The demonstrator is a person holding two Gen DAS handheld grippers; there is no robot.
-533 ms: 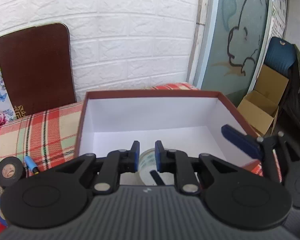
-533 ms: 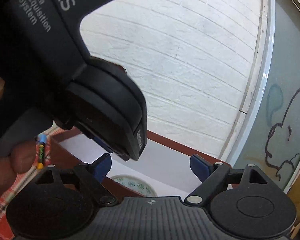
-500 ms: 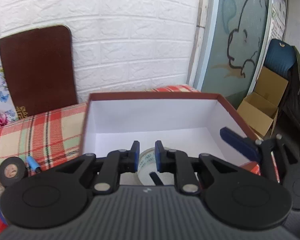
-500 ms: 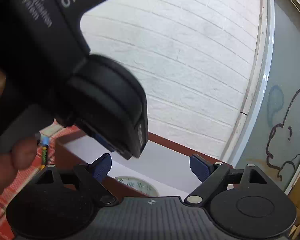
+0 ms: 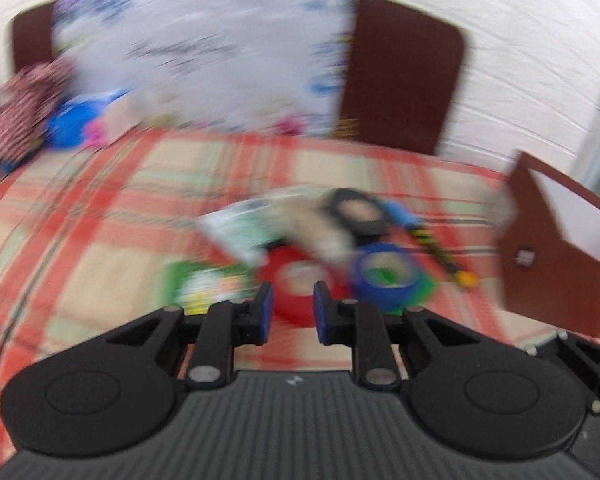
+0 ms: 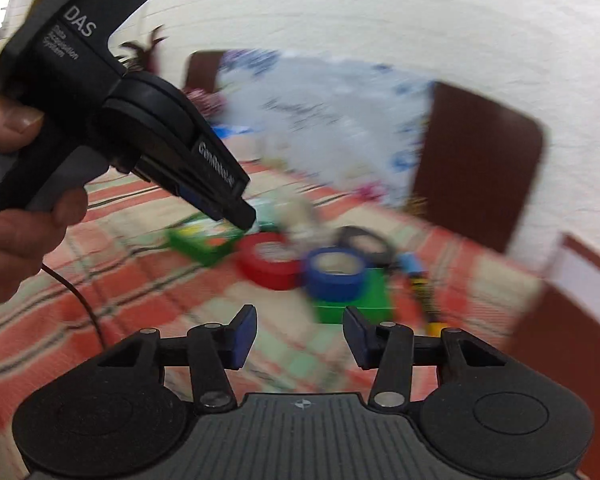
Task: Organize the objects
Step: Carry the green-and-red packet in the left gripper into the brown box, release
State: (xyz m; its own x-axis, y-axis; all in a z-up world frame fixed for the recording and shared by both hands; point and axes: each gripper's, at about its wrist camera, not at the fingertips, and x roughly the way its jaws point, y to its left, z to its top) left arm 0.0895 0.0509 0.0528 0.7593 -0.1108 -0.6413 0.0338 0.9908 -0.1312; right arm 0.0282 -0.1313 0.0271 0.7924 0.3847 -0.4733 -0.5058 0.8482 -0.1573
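Note:
Both views are motion-blurred. On the plaid cloth lies a pile: a red tape roll, a blue tape roll on something green, a black tape roll, a green box, a white packet and a blue-capped pen. My left gripper hovers just short of the red roll, jaws a narrow gap apart with nothing between them. My right gripper is open and empty, short of the blue tape roll and red tape roll. The left gripper hangs above the green box.
The brown box with white inside stands at the right edge. A brown board and a flowered sheet lean on the white brick wall. Blue and pink items lie at the far left. A hand holds the left gripper.
Both grippers have swung left, away from the brown box and toward the pile of tape rolls. The box has shifted to the right edge of both views. Neither jaw gap has visibly changed.

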